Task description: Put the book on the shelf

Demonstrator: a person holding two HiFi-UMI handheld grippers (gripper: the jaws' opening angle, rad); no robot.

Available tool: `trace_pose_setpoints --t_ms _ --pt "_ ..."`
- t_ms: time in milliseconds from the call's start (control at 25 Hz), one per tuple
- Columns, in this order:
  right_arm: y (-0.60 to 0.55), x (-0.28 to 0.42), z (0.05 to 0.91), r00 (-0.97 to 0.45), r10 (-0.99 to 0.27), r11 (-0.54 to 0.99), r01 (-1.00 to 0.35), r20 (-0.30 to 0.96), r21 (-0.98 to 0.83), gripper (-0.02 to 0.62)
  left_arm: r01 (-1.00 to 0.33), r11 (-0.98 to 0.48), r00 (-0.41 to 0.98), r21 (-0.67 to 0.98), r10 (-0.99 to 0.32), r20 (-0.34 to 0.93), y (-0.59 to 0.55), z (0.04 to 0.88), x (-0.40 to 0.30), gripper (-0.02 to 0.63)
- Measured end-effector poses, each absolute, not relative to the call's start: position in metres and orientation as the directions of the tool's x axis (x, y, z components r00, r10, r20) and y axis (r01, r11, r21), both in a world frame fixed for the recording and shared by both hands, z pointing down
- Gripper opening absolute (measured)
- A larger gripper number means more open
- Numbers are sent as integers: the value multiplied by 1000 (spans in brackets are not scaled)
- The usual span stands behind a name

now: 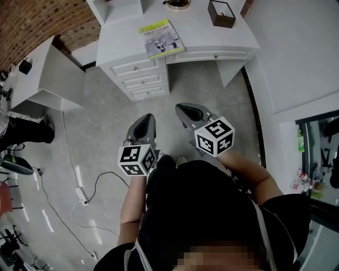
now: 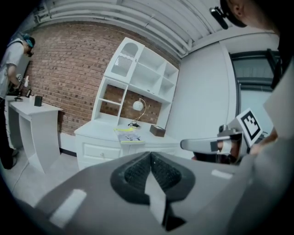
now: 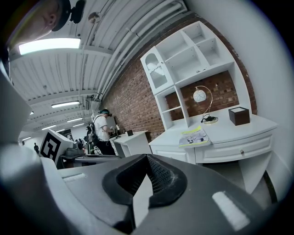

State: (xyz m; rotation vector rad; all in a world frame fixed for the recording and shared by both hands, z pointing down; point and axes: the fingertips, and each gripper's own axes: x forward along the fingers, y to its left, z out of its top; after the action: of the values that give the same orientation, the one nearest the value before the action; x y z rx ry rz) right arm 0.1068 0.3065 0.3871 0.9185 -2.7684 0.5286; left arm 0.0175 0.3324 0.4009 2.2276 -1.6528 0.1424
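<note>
A thin book (image 1: 161, 38) with a yellow-green top band lies flat on the white desk (image 1: 196, 32), near its front edge; it also shows as the book (image 2: 128, 136) and the book (image 3: 195, 136). White shelves (image 2: 144, 73) rise behind the desk, their compartments mostly bare, seen too as the shelves (image 3: 190, 57). My left gripper (image 1: 142, 124) and right gripper (image 1: 192, 111) hover over the floor a good way short of the desk. Both are shut with nothing between the jaws, as at the left gripper (image 2: 150, 158) and the right gripper (image 3: 147, 160).
On the desk stand a dark brown box (image 1: 221, 13) and a round-shaded lamp (image 2: 137, 106). A second white table (image 1: 45, 74) stands to the left, with a person (image 3: 102, 131) beside it. A white cable (image 1: 79, 190) trails on the grey floor. A wall (image 1: 296, 47) runs along the right.
</note>
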Motion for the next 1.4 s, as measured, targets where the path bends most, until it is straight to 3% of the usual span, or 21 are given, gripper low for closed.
trace_pose_setpoints --t_ms 640,1400 --pt "197 88 385 -700 -669 659 -714 248 -237 0 -887 -436 461 153 -820 339 196 410 3 8" --pt "100 35 409 -569 -742 526 -822 355 -217 0 -817 -528 575 232 -713 401 89 441 -58 9"
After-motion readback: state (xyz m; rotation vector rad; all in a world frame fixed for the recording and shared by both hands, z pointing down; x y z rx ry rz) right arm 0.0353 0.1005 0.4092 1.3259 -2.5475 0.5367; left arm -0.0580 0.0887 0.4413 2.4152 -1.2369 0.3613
